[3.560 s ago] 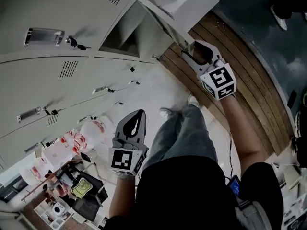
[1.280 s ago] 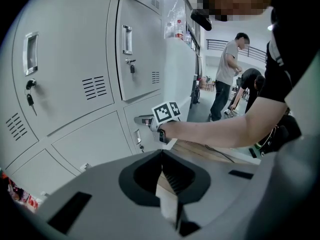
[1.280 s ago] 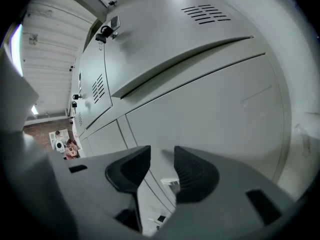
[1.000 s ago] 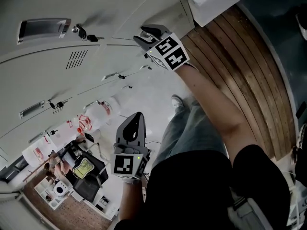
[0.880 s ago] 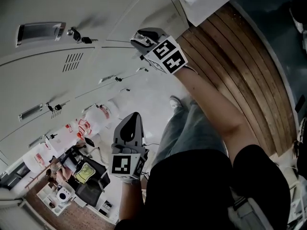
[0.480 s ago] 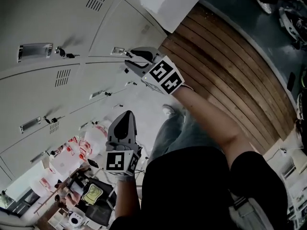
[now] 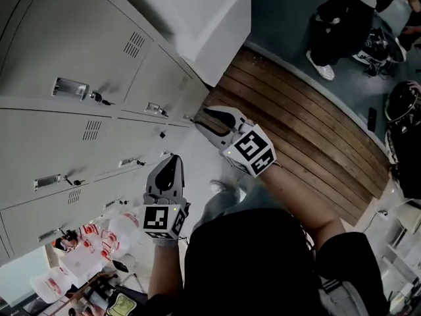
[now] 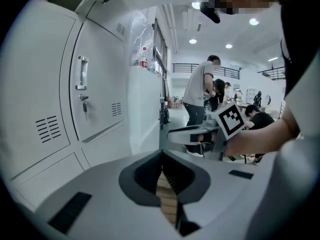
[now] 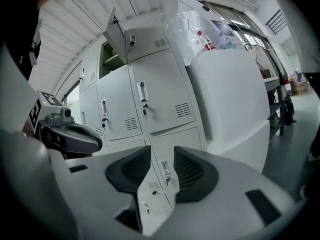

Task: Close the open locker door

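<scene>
Raised toward the lockers, the right hand-held gripper has its jaws apart and closing, with nothing between them; only locker fronts show through the gap. The left hand-held gripper hangs lower and nearer the person's body, jaws together at the tips and empty, with the wooden floor beyond it.

The lockers fill the left of the head view, and every door seen there lies flush. The open one shows only in the right gripper view. In the top row, left column, a dark compartment stands uncovered. Its door is swung out toward the camera, seen nearly edge-on.

The door lies above and to the left of the right hand-held gripper's line of sight, well apart from it. Its long axis runs upright, and its hinge seems to sit on its right edge, beside the closed top locker next to it.

The right hand-held gripper looks the better placed of the two, since it faces the locker fronts while the left points along them. The move probably calls for a reach up and left to the door's free edge, then a push back toward the compartment.
</scene>
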Available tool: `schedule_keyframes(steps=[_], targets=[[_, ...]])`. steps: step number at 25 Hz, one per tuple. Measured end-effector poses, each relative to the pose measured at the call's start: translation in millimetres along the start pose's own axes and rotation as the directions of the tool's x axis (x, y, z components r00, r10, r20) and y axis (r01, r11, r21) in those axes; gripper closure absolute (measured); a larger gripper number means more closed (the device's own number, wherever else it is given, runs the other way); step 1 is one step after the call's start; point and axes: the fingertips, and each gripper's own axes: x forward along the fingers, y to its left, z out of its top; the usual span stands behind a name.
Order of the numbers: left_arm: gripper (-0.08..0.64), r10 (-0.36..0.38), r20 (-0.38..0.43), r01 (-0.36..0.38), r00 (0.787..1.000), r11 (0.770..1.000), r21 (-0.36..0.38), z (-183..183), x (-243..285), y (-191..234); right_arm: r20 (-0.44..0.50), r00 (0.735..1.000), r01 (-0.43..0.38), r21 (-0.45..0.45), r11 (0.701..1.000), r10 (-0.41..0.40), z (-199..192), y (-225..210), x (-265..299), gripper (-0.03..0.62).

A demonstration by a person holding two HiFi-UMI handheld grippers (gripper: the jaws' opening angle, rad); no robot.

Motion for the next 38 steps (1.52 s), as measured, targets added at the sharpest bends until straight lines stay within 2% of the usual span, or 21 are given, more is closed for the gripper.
schedule_keyframes(steps=[4, 11, 17, 22, 27, 33, 38], targets=[[0.538, -0.042, 0.06, 0.041, 0.997, 0.999, 0.012, 20.3, -3.0, -8.9, -0.003, 0.998, 0.068, -0.018, 0.998, -0.068, 15.4, -1.9, -35.4, 0.437], [0.538, -0.11, 0.152, 0.103, 0.982, 0.993, 0.054, 63.1, -10.1, -19.6, 0.087, 0.987, 0.137, -0.011, 0.991, -0.135, 63.8, 11.9, -82.6, 0.456], [0.538, -0.16, 0.246, 0.138, 0.956, 0.985, 0.104, 107.0, -22.4, -21.7, 0.148, 0.982, 0.131, -0.085, 0.988, -0.118, 109.6, 35.9, -99.7, 0.469], [0.538, -0.18, 0.305, 0.153, 0.935, 0.982, 0.112, 130.0, -32.3, -23.0, 0.202, 0.975, 0.128, -0.14, 0.982, -0.098, 144.2, 49.5, -113.7, 0.471], [0.538, -0.204, 0.388, 0.165, 0.899, 0.978, 0.131, 157.8, -47.6, -22.9, 0.232, 0.969, 0.128, -0.176, 0.976, -0.085, 164.9, 65.6, -115.7, 0.471], [0.538, -0.214, 0.423, 0.171, 0.881, 0.976, 0.137, 175.3, -53.1, -20.8, 0.251, 0.965, 0.134, -0.204, 0.97, -0.08, 178.3, 73.4, -114.3, 0.471], [0.537, -0.219, 0.411, 0.175, 0.885, 0.974, 0.143, 173.0, -51.2, -17.4, 0.256, 0.962, 0.151, -0.194, 0.969, -0.098, 177.0, 72.2, -111.4, 0.471]])
